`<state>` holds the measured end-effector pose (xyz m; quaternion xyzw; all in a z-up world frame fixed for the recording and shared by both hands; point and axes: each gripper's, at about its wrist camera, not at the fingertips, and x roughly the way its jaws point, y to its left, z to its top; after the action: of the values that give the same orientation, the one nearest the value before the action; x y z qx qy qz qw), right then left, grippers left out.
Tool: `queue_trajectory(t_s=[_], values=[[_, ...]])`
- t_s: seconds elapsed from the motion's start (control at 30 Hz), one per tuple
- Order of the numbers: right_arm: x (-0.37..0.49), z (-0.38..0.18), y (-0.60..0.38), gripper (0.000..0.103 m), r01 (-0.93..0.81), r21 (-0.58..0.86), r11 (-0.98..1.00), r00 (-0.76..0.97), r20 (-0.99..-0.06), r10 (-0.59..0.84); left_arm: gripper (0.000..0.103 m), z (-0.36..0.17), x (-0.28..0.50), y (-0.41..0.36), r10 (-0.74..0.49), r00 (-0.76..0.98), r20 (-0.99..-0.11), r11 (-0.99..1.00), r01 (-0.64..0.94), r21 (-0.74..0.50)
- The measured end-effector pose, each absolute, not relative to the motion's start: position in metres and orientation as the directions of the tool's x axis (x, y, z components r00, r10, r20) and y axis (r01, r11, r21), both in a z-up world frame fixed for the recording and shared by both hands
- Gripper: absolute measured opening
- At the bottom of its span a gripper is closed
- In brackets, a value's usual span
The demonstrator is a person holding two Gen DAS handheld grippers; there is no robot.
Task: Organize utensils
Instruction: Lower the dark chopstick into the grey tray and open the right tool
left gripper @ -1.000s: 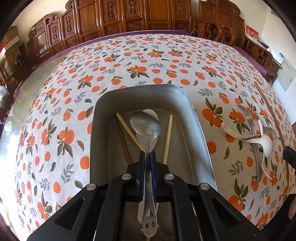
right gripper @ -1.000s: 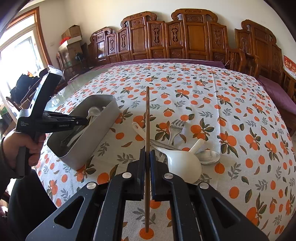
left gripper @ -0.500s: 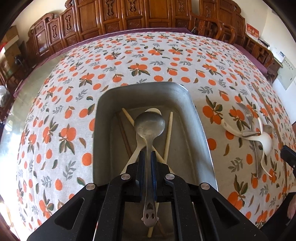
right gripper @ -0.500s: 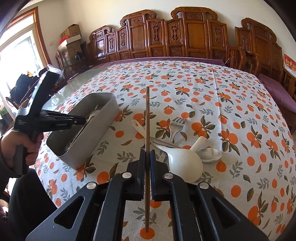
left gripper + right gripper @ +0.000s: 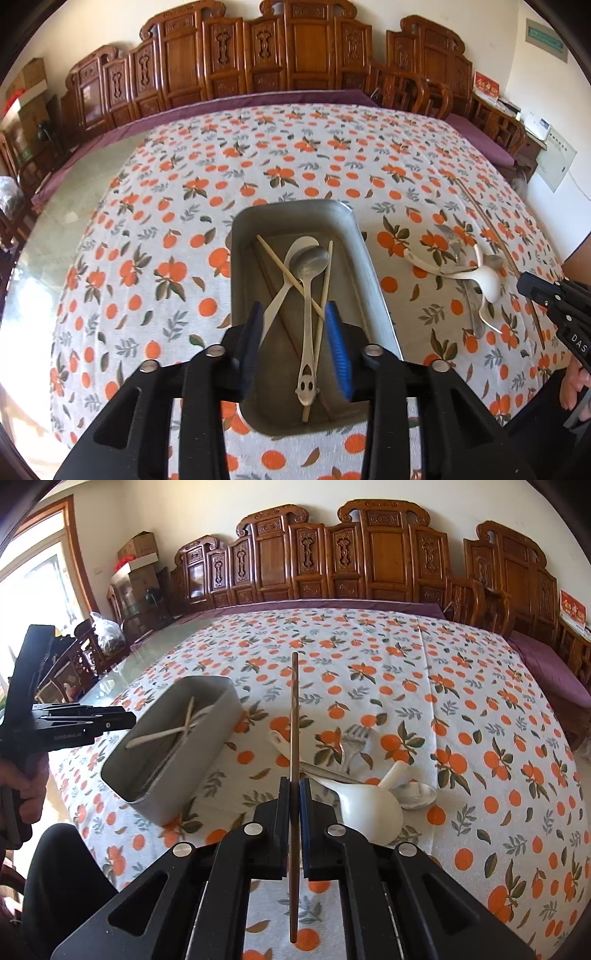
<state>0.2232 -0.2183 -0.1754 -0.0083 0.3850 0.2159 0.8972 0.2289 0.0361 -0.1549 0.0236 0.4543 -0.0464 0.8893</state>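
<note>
Jaws of left gripper just opened above metal spoon, seemingly released.

"DAS" on right tool, other lettering illegible

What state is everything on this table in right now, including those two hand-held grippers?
Left hand-held gripper: jaws just opened, nothing gripped.
Metal spoon: released, lying in the tray.
Metal tray: holding spoons and chopsticks.
Right hand-held gripper: shut on a dark chopstick, held above the table.
White ladle: lying on the tablecloth.
Fork: on the cloth.
</note>
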Motion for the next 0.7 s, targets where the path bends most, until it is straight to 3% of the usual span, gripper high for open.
queue_trajectory(t_s=[0.03,0.1,0.2,0.7], values=[[0.222,-0.173,-0.216,0.006,-0.396,0.158,0.905,0.610,-0.691,0.388,0.057,-0.151,0.226,0.038,-0.061,0.592,-0.804,0.995,0.103,0.001],[0.219,-0.166,-0.209,0.006,-0.402,0.174,0.899,0.606,-0.685,0.404,0.073,-0.143,0.220,0.042,-0.058,0.615,-0.786,0.995,0.099,0.004],[0.214,-0.158,-0.195,0.006,-0.417,0.177,0.891,0.603,-0.679,0.417,0.086,-0.133,0.213,0.049,-0.064,0.633,-0.771,0.995,0.098,-0.002],[0.224,-0.160,-0.118,0.006,-0.473,0.197,0.859,0.519,-0.725,0.452,0.091,-0.114,0.189,0.094,-0.065,0.664,-0.745,0.997,0.081,-0.014]])
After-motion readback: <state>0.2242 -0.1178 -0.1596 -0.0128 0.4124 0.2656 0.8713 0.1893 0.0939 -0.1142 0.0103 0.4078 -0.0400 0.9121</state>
